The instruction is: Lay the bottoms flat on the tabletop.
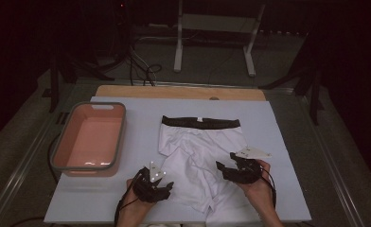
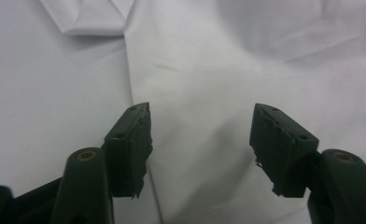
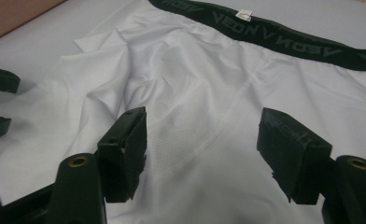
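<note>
White boxer shorts spread flat at the centre of the table, black waistband toward 12 o'clock, leg openings toward 6 o'clock. Left leg folded inward across the front panel, with creases running through the middle. Mesh panel and a small white label at the waistband visible in the right claw view.

Left claw at 7 o'clock of the garment, low over its lower left edge. Released: jaws parted, white fabric visible through the gap, nothing pinched between the pads.

Right claw at 4 o'clock of the garment, over its right leg. Released likewise: jaws well apart, cloth lying below and between them, no grip on it. Grey three-cornered plate on top of this claw; a hand behind it, entering from 6 o'clock.

Pink basin with grey rim at 9 o'clock of the shorts, well apart from them, near the left table edge. White frame legs on the floor beyond the table at 12 o'clock.
</note>
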The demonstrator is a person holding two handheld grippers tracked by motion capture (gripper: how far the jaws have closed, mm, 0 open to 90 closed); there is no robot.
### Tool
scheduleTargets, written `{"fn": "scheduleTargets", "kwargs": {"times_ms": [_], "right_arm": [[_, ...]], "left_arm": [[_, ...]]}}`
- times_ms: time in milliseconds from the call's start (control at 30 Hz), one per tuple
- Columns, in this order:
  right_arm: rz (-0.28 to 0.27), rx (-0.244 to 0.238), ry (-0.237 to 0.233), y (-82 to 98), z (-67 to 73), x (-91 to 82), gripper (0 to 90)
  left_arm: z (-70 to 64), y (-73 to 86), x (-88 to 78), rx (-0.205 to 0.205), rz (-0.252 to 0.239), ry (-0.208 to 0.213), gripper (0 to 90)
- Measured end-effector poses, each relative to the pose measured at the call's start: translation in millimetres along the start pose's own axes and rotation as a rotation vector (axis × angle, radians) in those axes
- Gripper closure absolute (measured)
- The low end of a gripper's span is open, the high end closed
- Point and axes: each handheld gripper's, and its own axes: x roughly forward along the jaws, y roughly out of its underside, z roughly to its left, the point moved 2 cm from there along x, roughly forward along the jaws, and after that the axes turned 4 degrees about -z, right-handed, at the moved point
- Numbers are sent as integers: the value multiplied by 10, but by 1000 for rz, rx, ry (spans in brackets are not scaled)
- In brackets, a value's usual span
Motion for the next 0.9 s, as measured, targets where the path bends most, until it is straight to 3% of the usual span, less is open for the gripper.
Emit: {"fn": "scheduleTargets", "kwargs": {"times_ms": [67, 233, 333, 367, 400, 433, 533, 900], "right_arm": [[-3, 0, 6, -1, -14, -7, 334], [-5, -1, 7, -2, -15, -15, 334], [-12, -1, 3, -5, -19, -23, 334], [-12, -1, 3, -5, -19, -23, 334], [-11, 4, 4, -2, -30, -27, 334], [-9, 2, 6, -1, -33, -27, 335], [-9, 3, 4, 0, -26, -22, 335], [-6, 4, 2, 2, -20, -2, 335]], "left_arm": [[29, 22, 36, -2, 25, -17, 354], [47, 24, 27, -12, 32, -19, 353], [54, 33, -15, -24, 46, -7, 499], [63, 37, -34, -34, 50, -6, 499], [83, 45, -59, -48, 56, 1, 670], [116, 64, -92, -73, 65, 23, 747], [122, 103, -140, -80, 73, 40, 881], [-63, 274, -360, -19, 107, 67, 882]]}}
